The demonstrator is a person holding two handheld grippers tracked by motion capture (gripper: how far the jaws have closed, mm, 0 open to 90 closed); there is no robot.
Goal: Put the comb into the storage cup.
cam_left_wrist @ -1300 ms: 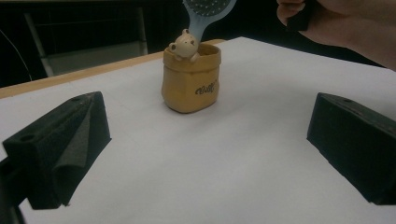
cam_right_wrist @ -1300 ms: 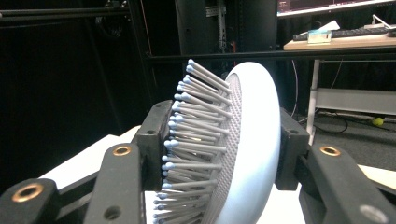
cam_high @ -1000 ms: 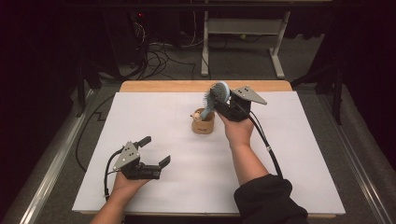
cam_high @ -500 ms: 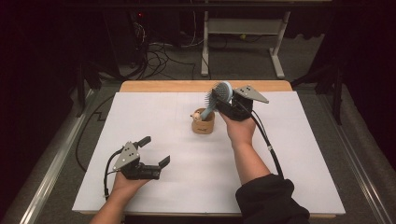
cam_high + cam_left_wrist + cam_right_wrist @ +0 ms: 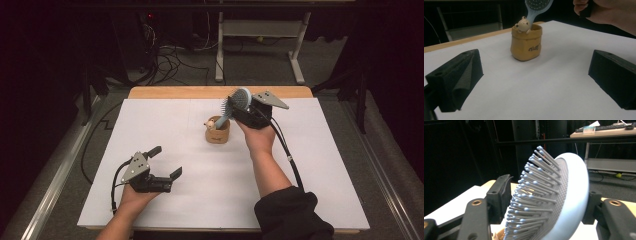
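Standing in the small yellow pot (image 5: 218,134) at the centre of the high view, the blue hairbrush (image 5: 236,104) is flanked at its head by the right gripper (image 5: 239,111), whose jaws have just been opening around it. Whether the pads press it cannot be told. The left gripper (image 5: 167,163), lower left, is spread wide on the white table (image 5: 310,165).

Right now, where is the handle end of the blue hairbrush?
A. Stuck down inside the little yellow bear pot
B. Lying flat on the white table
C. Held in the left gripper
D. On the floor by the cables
A: the hairbrush leans up out of the little yellow bear pot with its handle inside, while its bristle head sits between the jaws of the right gripper.
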